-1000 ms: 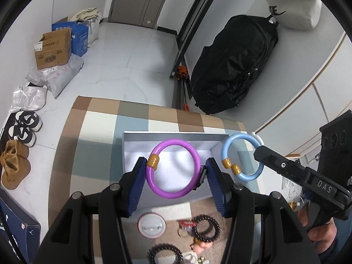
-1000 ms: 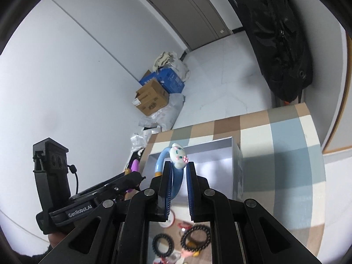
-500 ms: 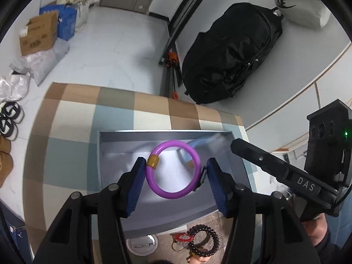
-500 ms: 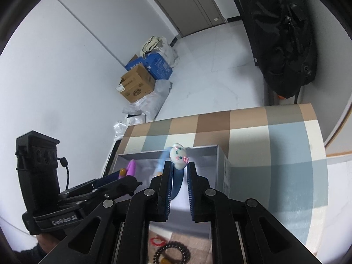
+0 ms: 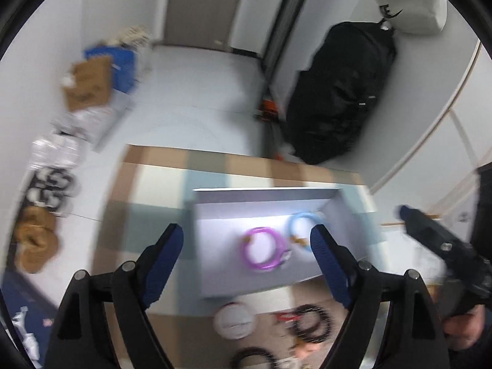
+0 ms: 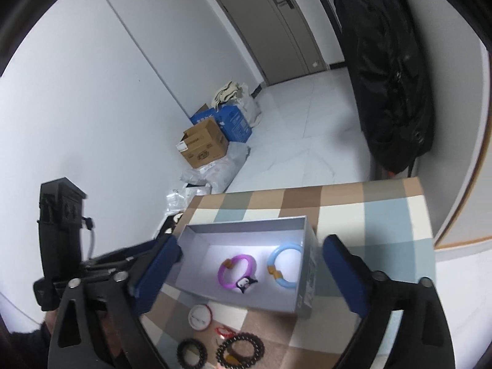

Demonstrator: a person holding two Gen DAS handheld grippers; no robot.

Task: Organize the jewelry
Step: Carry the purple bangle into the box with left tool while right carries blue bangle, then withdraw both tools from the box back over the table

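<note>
A grey open box (image 6: 246, 227) (image 5: 264, 195) stands on the checked tablecloth. A purple bracelet (image 6: 235, 272) (image 5: 261, 252) with a small black-and-white charm lies inside it. A blue bracelet (image 6: 284, 264) (image 5: 303, 224) lies to its right in the box. My left gripper (image 5: 246, 255) is open and empty above the box's near side. My right gripper (image 6: 252, 267) is open and empty above the box. The left wrist view is blurred.
In front of the box on the cloth (image 6: 384, 215) lie a round white badge (image 6: 200, 315) (image 5: 234, 319), a red cord (image 6: 223, 330) and two dark bead bracelets (image 6: 241, 350) (image 6: 191, 352). Cartons (image 6: 204, 146) and a black bag (image 6: 390, 77) stand on the floor beyond the table.
Both grippers have opened. The purple and blue bracelets were let go and now lie in the box. Both grippers have drawn back and up from the box.
</note>
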